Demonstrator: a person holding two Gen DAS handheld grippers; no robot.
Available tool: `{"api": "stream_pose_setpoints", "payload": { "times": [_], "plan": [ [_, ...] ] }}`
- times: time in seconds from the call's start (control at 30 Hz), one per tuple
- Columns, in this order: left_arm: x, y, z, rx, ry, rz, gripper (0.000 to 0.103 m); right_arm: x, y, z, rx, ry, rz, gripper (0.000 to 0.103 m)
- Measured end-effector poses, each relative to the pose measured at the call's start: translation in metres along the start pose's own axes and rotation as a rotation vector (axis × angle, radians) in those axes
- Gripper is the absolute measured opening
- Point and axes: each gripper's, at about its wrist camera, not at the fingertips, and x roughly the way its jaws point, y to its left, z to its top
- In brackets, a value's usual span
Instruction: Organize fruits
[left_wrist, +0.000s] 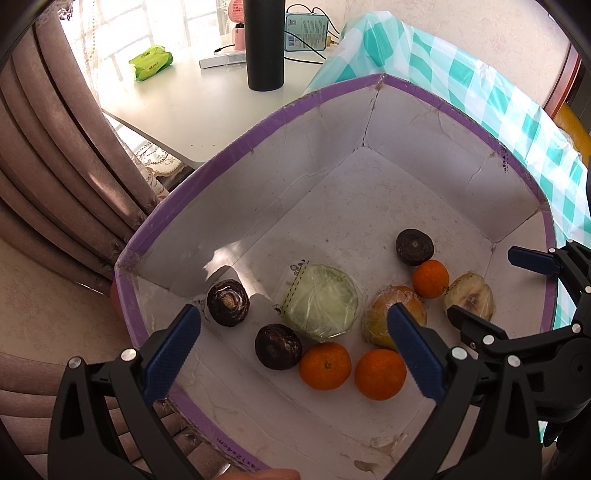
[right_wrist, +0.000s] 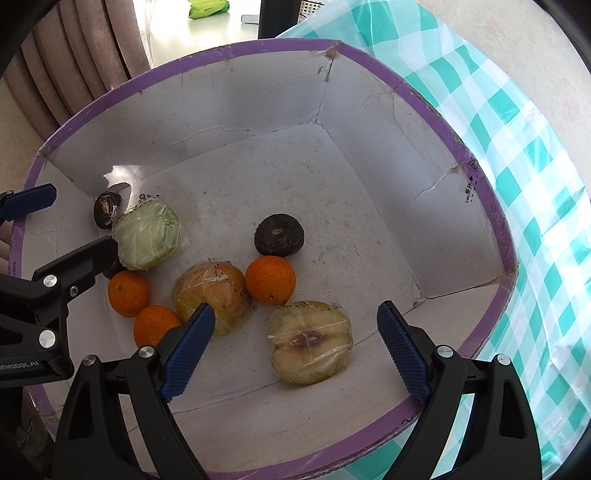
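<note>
Box (right_wrist: 436, 122) rim print reads "x12x4cm", partly legible. Wrapped apple half (right_wrist: 309, 341) lies between the spread, empty right gripper (right_wrist: 297, 347) fingers. Left gripper (left_wrist: 295, 354) likewise spread, over tangerines (left_wrist: 325, 365).

Brown pleated curtain (left_wrist: 55, 177), sunlit white table (left_wrist: 192, 110), teal checked cloth (right_wrist: 535, 221), possibly a window behind

Both wrist cameras look steeply down, from close above, into the same box (left_wrist: 236, 158) (right_wrist: 424, 103). The left view sits over its near-left corner, the right view over the near-right side. Both share the fruit on the box floor, and each catches the other gripper at its edge.
</note>
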Motion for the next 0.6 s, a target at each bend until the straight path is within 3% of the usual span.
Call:
{"api": "stream_pose_setpoints", "payload": {
  "times": [0.6],
  "plan": [
    [0.0027, 0.0008, 0.0001, 0.003, 0.010, 0.006, 0.101, 0.0010, -0.0002, -0.0001, 0.000, 0.001, -0.002, 0.086]
  ]
}}
